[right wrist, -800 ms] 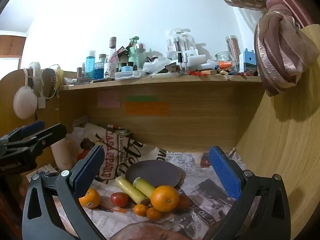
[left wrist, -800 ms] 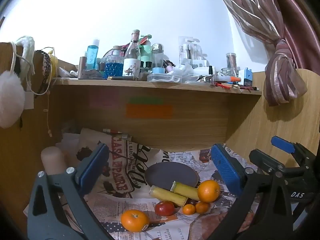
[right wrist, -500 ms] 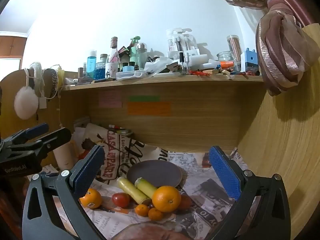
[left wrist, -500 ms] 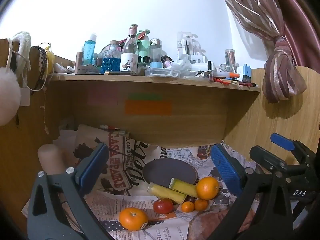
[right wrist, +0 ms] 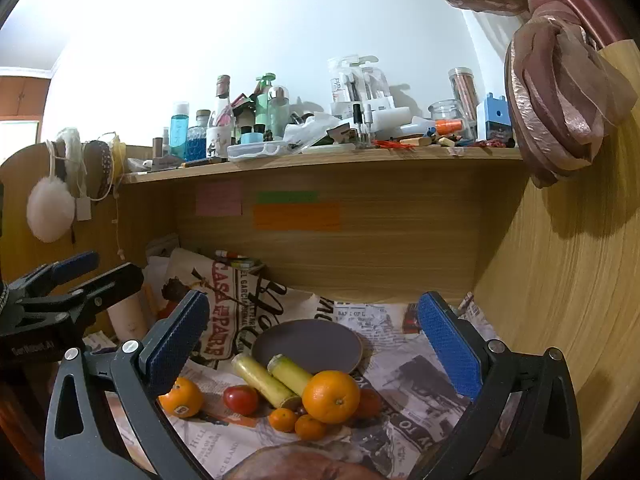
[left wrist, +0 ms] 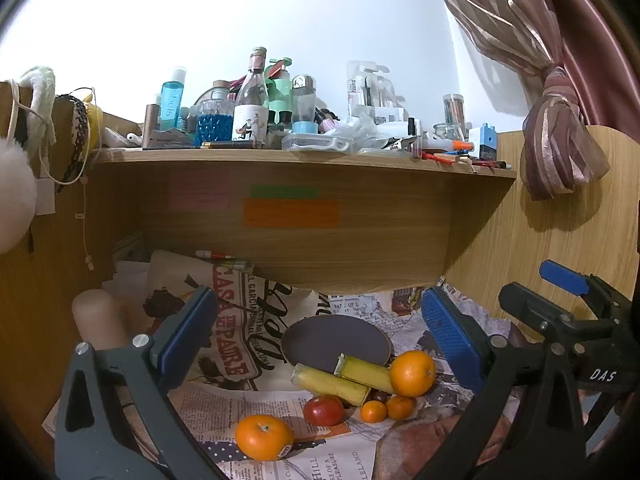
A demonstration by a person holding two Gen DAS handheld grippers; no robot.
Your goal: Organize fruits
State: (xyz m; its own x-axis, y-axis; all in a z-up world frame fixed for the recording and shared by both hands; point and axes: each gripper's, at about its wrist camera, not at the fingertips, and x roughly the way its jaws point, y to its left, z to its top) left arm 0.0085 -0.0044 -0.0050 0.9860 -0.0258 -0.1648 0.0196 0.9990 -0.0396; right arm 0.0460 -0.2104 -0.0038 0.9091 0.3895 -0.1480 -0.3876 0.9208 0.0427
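Lying on the newspaper-covered worktop (right wrist: 420,380), round orange fruits (right wrist: 331,396), a red tomato (right wrist: 240,399) and two yellow-green stalk pieces (right wrist: 262,380) are clustered just in front of a flat dark round plate (right wrist: 316,344). The left hand-held gripper (left wrist: 320,340) and right hand-held gripper (right wrist: 314,340) are held released above them, nothing grasped.

Both grippers' jaws wide apart, empty

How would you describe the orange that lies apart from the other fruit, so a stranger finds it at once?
Start at the dark round plate on the newspaper. The fruit cluster lies just in front of it. The lone orange sits left of the tomato, touching nothing, with a small sticker on its skin.
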